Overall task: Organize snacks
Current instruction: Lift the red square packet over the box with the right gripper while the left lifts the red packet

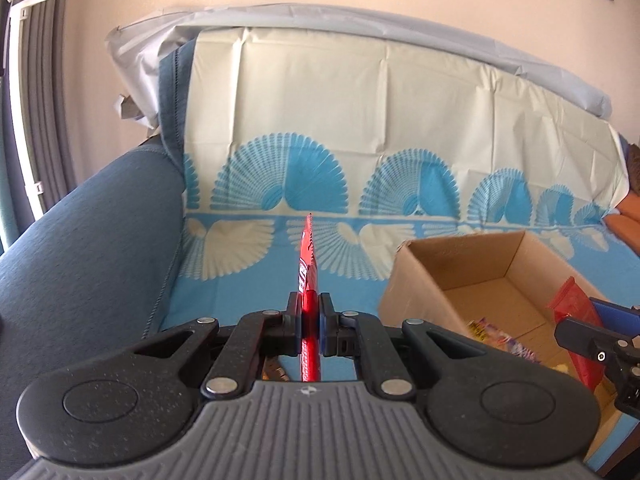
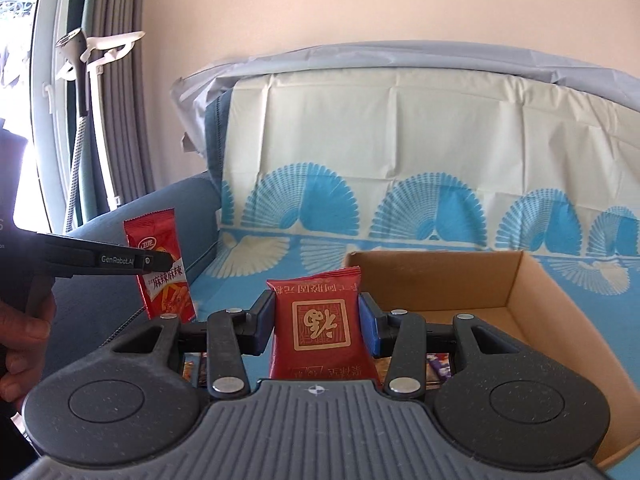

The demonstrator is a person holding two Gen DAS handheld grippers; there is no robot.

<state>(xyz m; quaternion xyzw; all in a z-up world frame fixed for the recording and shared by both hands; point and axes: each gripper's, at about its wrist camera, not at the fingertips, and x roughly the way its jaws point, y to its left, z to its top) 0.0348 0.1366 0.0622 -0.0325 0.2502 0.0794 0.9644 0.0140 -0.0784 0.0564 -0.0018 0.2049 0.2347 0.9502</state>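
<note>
we see an open cardboard box (image 2: 532,300) with a few colourful wrappers on its floor. our left gripper (image 1: 310,316) pinches a red spicy snack packet (image 1: 307,264) edge-on, left of the box. our right gripper (image 2: 317,320) clamps a red square packet (image 2: 320,324) at the box's near edge. all sits on a sofa (image 1: 80,240) under a blue fan-patterned cover (image 1: 400,128).
</note>
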